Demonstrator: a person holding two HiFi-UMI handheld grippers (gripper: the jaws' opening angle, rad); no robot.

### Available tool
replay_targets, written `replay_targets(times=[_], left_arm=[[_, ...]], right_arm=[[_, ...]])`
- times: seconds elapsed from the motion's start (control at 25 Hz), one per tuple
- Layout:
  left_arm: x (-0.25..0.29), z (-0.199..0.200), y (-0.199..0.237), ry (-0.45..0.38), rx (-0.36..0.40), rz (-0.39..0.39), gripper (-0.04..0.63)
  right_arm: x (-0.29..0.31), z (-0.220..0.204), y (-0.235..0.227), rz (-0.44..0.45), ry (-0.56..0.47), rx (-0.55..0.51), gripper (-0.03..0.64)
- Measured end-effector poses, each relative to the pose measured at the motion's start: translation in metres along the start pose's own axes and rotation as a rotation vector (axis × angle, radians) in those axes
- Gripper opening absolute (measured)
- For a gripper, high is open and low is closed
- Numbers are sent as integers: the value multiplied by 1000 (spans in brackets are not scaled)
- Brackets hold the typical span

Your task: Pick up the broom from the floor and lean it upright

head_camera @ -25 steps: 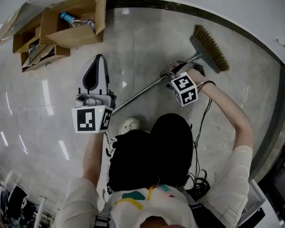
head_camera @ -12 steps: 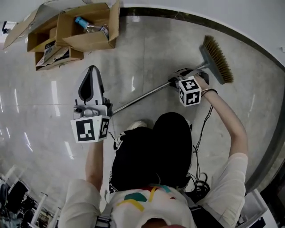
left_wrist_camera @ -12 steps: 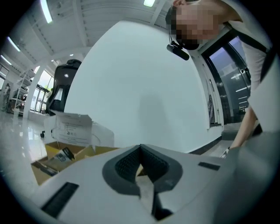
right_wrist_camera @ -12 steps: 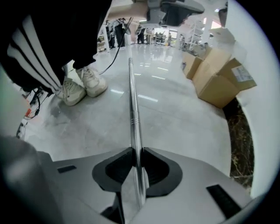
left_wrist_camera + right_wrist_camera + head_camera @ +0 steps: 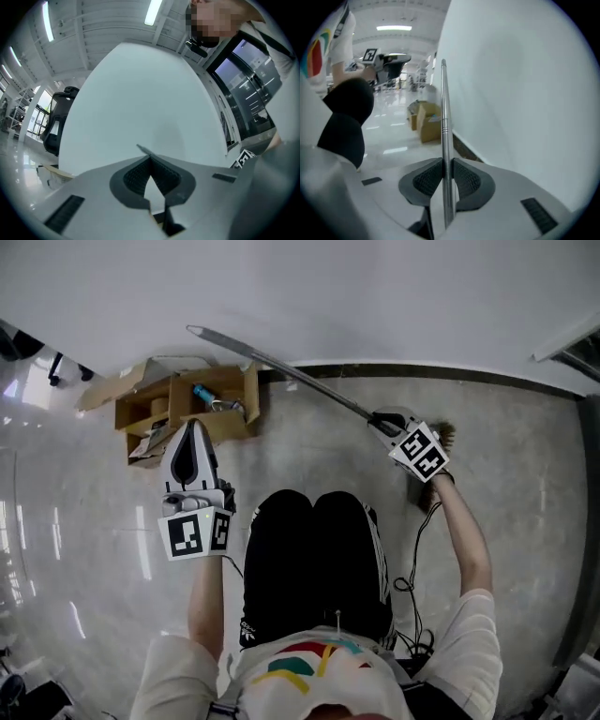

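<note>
The right tool (image 5: 443,165) is closed on the broom (image 5: 281,367). Its two pads (image 5: 425,178) press the thin metal handle (image 5: 444,117) from both sides, at the lower part, not far from the brush (image 5: 444,434). From the tool the handle goes up and to the left, slanted, in front of the white wall (image 5: 394,296). The brush shows only a little behind the tool, low near the floor (image 5: 94,521); I cannot tell if it touches the floor. The left tool (image 5: 192,425) is well apart from the broom, in the air in front of the person, with its jaws together and nothing between them. Open cardboard boxes (image 5: 202,413) stand on the floor at the wall, beyond the left tool.
</note>
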State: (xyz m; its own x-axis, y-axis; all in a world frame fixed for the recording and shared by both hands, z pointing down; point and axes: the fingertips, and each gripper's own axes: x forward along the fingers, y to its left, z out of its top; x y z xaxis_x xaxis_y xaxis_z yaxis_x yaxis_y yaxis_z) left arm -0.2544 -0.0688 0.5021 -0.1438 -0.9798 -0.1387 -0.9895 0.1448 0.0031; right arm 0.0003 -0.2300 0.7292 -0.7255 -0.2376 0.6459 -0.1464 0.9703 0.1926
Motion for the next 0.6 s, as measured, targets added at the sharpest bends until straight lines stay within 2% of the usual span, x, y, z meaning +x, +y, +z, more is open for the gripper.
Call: replay_targets(times=[0.16, 0.4, 0.48, 0.6], left_arm=[[33, 26, -42, -46, -6, -100, 44], [81, 52, -116, -91, -17, -263, 44], [88, 51, -133, -80, -25, -289, 44], [93, 41, -154, -59, -34, -324, 44]], right_arm=[[-74, 8, -58, -281, -184, 262, 84], [-167, -22, -118, -641, -412, 631, 84], [-179, -33, -126, -712, -447, 707, 84], [-178, -38, -135, -737, -467, 738, 84]])
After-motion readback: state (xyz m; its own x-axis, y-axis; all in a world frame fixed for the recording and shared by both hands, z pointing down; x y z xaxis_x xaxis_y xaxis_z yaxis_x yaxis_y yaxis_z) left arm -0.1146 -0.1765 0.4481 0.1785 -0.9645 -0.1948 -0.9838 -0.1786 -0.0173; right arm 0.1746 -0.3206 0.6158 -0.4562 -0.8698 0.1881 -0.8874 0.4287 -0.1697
